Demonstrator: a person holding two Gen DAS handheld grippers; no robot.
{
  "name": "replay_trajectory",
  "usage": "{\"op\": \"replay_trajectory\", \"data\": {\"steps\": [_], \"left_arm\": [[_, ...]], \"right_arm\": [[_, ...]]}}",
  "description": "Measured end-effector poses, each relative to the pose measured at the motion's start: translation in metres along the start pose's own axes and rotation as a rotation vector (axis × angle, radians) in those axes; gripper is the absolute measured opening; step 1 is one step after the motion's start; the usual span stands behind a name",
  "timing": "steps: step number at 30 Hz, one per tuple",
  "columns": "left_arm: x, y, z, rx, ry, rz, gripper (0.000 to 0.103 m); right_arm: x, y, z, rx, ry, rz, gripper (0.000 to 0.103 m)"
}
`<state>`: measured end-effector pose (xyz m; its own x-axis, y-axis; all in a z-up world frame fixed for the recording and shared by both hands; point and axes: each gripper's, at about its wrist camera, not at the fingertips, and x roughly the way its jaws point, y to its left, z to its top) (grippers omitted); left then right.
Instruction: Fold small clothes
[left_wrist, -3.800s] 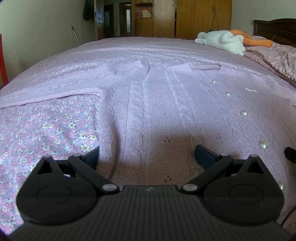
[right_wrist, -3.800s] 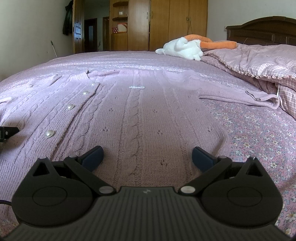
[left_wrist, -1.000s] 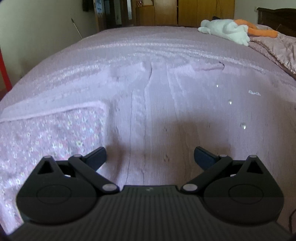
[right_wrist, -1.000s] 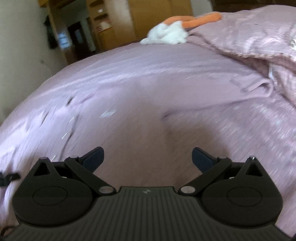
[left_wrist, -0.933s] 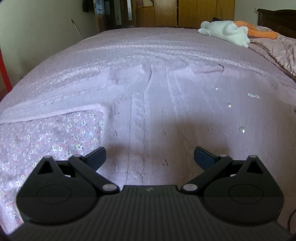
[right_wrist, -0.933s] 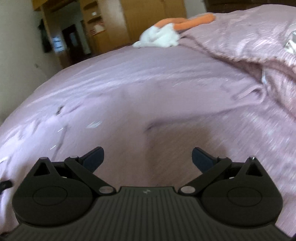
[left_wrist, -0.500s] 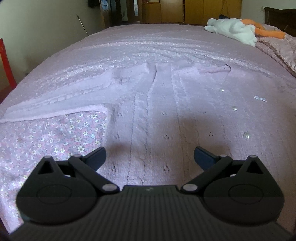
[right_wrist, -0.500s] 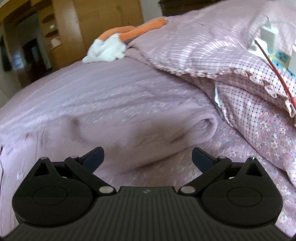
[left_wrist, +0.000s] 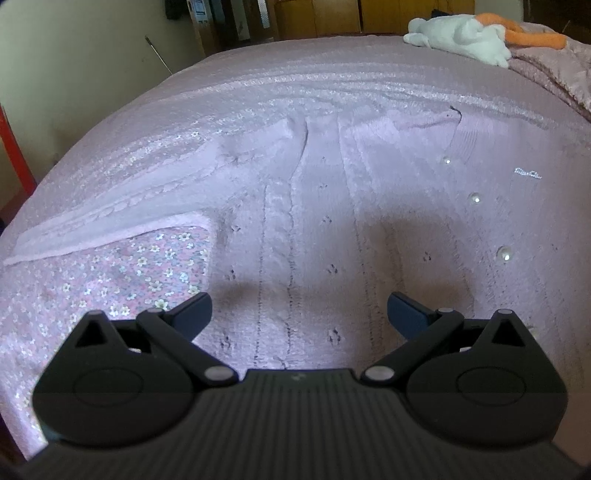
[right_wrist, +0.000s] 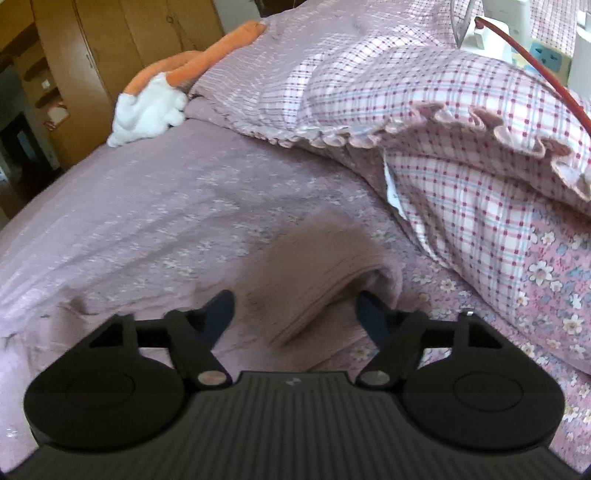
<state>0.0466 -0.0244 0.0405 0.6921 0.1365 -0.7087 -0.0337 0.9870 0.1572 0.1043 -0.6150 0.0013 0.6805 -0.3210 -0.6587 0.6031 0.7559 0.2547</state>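
Nowhere legible writing on cardigan (left_wrist: 314, 221).

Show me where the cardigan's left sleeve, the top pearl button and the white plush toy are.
left sleeve (left_wrist: 122, 218), left wrist view, middle of the sleeve.
top pearl button (left_wrist: 446, 160), left wrist view, its face.
white plush toy (left_wrist: 458, 31), left wrist view, its body.

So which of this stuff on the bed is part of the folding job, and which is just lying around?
Part of the job:
- pink knitted cardigan
- its sleeve
- left gripper
- right gripper

Lying about:
- plush toy
- checked pillow
- floral bedsheet
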Motion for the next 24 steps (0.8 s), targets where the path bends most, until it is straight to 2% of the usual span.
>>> {"op": "replay_trajectory", "data": {"steps": [2,4,5,6,7,16,24], "left_arm": [[0.001,0.002,0.000,-0.002,0.001,-0.002,0.103],[0.001,0.003,0.001,-0.004,0.002,-0.003,0.103],[0.001,0.004,0.001,-0.005,0.002,-0.003,0.103],[0.001,0.004,0.001,-0.004,0.004,-0.003,0.103],[0.001,0.004,0.002,0.001,0.010,-0.001,0.103],[0.000,0.008,0.002,0.016,0.036,0.002,0.103],[-0.005,0.018,0.005,0.018,0.035,-0.007,0.103]], "right_arm": [[0.004,0.002,0.000,-0.003,0.002,-0.004,0.056],[0.005,0.004,0.001,-0.009,0.002,-0.004,0.030],[0.005,0.006,0.002,-0.013,0.000,-0.004,0.024],[0.004,0.008,0.003,-0.018,-0.007,-0.005,0.014],[0.000,0.011,0.004,-0.023,-0.019,-0.004,0.009],[-0.047,0.058,0.000,-0.109,-0.073,0.147,0.008],[-0.097,0.123,-0.005,-0.139,-0.098,0.306,0.008]]}}
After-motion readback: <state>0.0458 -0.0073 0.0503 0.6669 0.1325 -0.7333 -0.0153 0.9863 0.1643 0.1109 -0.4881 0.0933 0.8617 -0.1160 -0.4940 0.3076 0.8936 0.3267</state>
